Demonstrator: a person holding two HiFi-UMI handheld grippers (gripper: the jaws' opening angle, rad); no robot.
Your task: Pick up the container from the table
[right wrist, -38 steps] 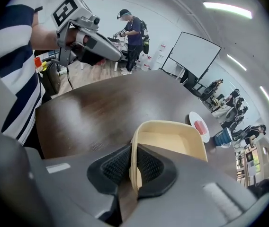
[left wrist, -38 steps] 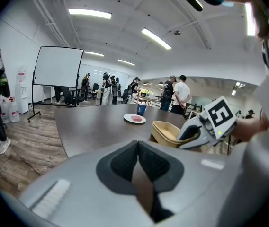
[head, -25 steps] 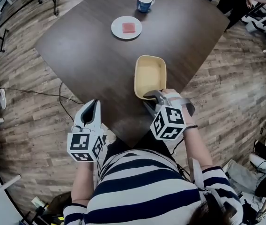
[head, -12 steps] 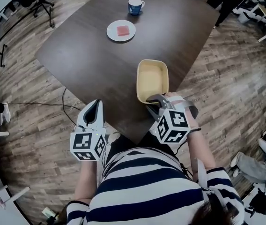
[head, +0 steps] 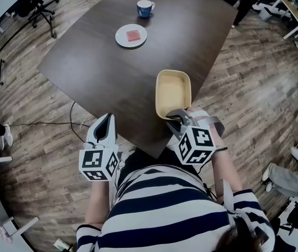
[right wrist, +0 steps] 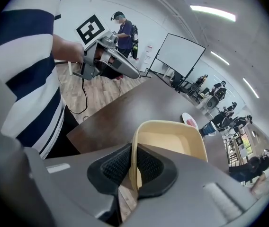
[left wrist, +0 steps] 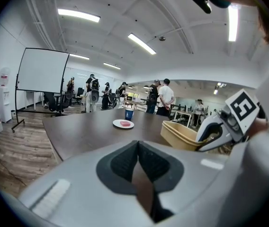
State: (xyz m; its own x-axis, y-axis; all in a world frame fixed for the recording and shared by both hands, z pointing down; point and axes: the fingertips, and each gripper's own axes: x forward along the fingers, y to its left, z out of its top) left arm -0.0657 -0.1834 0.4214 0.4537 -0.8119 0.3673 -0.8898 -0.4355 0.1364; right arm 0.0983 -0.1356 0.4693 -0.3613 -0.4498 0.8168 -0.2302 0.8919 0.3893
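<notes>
A pale yellow rectangular container point(head: 173, 91) is over the dark table point(head: 102, 72) near its right edge. My right gripper point(head: 174, 114) is shut on the container's near rim, and the thin wall point(right wrist: 133, 145) runs up between the pads in the right gripper view. The container point(left wrist: 184, 135) looks tilted and clear of the tabletop in the left gripper view. My left gripper point(head: 105, 121) is shut on nothing and hovers over the floor, left of the table's near corner. In the left gripper view its pads point(left wrist: 125, 162) meet with nothing between them.
A white plate point(head: 131, 35) with a pink piece on it and a blue cup point(head: 145, 7) stand at the far side of the table. A cable point(head: 60, 122) lies on the wood floor at the left. Office chairs and people stand around the room.
The right gripper has carried the container a little up and toward the table's right edge. The left gripper has barely shifted.
</notes>
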